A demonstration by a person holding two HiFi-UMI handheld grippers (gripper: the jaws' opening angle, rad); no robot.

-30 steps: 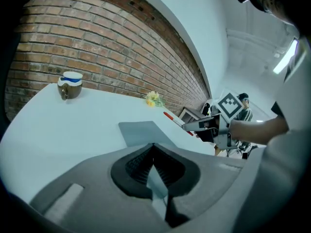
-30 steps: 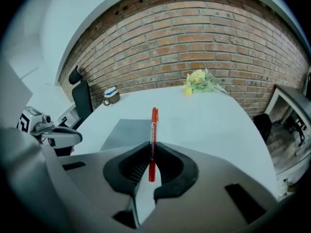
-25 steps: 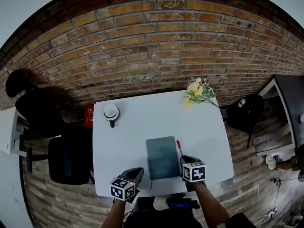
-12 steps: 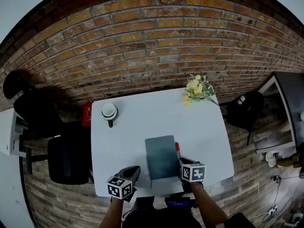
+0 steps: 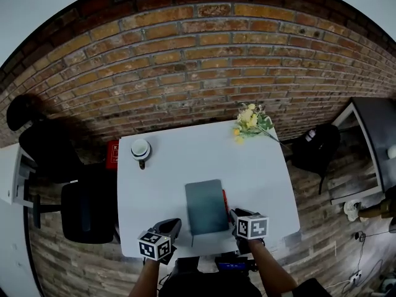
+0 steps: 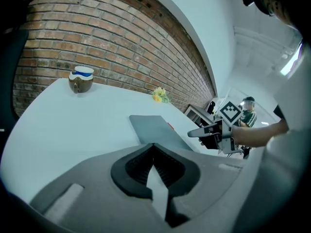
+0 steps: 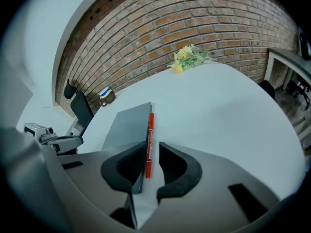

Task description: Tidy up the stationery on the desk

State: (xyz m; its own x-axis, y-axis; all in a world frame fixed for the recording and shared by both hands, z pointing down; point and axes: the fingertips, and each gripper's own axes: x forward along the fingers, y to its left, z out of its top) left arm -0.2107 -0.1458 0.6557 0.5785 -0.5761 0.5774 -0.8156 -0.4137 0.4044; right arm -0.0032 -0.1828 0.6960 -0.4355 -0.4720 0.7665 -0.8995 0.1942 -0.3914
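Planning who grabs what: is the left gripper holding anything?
No, the left gripper's jaws are closed together with nothing between them, above the bare desk.

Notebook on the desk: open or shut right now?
Shut: the notebook lies flat with only its grey cover showing, no pages; the pen lies along its edge.

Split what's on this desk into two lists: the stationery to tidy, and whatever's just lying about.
For the job:
- red pen, lying along the notebook's right edge
- grey notebook, flat near the desk's front edge

Just lying about:
- cup, far left corner
- yellow flowers, far right corner
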